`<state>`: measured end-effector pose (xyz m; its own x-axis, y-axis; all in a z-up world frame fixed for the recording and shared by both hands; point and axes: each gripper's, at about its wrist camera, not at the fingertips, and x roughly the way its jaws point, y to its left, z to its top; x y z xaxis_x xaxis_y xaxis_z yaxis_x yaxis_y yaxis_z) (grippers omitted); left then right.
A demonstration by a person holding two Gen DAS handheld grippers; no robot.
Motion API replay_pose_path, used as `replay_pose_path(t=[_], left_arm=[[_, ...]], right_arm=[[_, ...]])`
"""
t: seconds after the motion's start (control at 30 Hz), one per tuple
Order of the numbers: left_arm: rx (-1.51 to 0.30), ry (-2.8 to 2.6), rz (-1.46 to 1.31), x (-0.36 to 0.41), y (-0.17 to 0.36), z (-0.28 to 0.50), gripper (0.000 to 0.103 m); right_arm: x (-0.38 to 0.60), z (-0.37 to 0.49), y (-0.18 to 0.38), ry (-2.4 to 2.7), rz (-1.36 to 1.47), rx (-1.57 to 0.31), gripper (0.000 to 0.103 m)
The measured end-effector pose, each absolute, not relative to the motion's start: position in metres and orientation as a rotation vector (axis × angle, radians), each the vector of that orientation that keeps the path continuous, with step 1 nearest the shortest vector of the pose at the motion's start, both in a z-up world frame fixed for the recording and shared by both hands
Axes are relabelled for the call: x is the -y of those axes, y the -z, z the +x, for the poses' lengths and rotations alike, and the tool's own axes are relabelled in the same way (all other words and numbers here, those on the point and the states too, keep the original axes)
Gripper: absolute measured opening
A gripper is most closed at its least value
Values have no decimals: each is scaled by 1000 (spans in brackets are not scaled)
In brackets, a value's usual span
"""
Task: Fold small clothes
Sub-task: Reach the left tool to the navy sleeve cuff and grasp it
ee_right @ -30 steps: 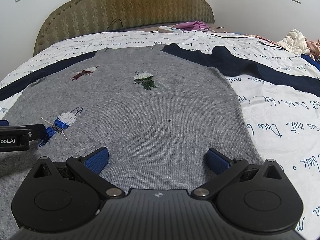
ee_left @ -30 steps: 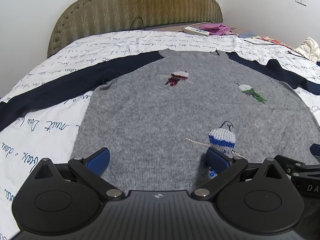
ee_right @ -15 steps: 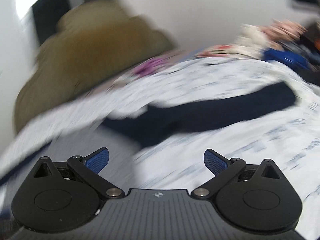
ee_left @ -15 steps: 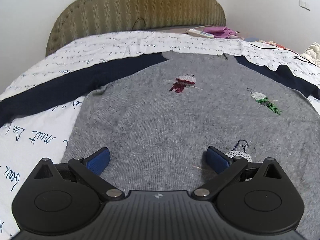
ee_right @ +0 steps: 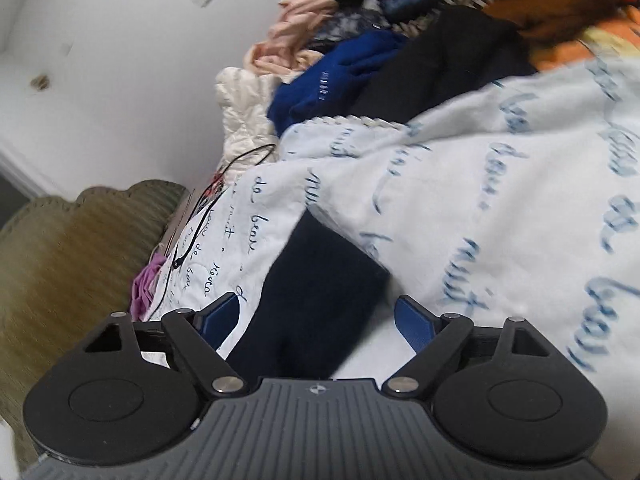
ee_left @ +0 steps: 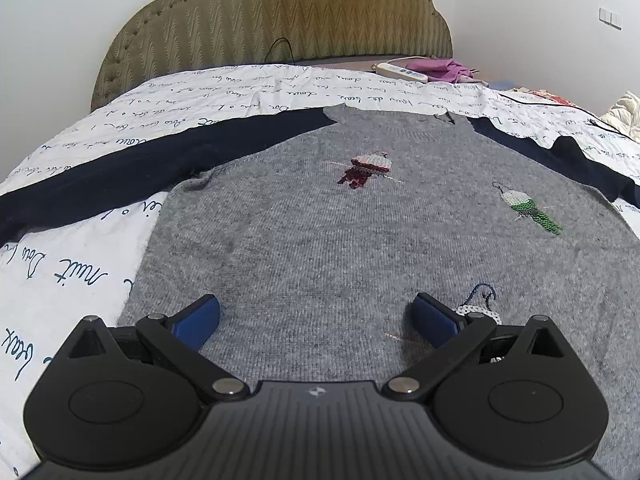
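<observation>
Now the grey sweater (ee_left: 320, 248) lies flat on the white bedcover (ee_left: 72, 280). Over its hem, the left gripper (ee_left: 316, 316) has its jaws wide apart. The right gripper (ee_right: 316, 320) is rolled sideways, its jaws just closing, with the navy sleeve (ee_right: 316, 280) between the pads but not pinched.

A scalloped olive-green padded headboard with a chevron weave (ee_left: 280, 20) stands against a plain white wall (ee_left: 520, 0) that carries pale switch plates (ee_left: 610, 19). The bed wears a white quilt printed with blue cursive script (ee_left: 72, 280). Soft, even indoor light fills the room.
</observation>
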<state>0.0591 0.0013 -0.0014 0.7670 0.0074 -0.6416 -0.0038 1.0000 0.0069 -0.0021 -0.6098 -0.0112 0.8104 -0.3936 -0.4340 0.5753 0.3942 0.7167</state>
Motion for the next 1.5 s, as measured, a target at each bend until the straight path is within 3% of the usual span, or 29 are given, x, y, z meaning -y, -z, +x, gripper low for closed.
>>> replay_pose_path(t=[0.07,0.1,0.13,0.2,0.4,0.67,0.77,0.83,1.13,1.4,1.5], left_arm=[[-697,-6,4,-2,1,59,103],[-697,-6,4,-2,1,59,103],[-696,-6,3,-2,1,59,103],[-697,-5,4,-2,1,59,103],[-696,0,-6,-2,1,60,103],[-657,58,-214,-27,-13,55,103],[-642,74,-390,-44,-17,48,103],[-640,78,-495,-53,-20,44,103],[-662,189,-766,-64,-38,69,103],[-841,293,-849,-15,-7,146,103],[-812,287,-814,-3,-7,158,102]], right_arm=[[610,8,11,639,914,-228,67],[609,9,11,651,884,-238,53],[611,13,11,650,864,-245,32],[614,13,12,629,867,-239,12],[570,17,-30,523,738,-148,12],[375,60,-90,-149,591,-220,13],[301,72,-76,-382,607,-368,34],[262,75,-62,-478,551,-488,73],[298,26,-21,-199,694,-276,68],[286,32,4,-229,642,-310,73],[287,33,7,-248,666,-320,74]])
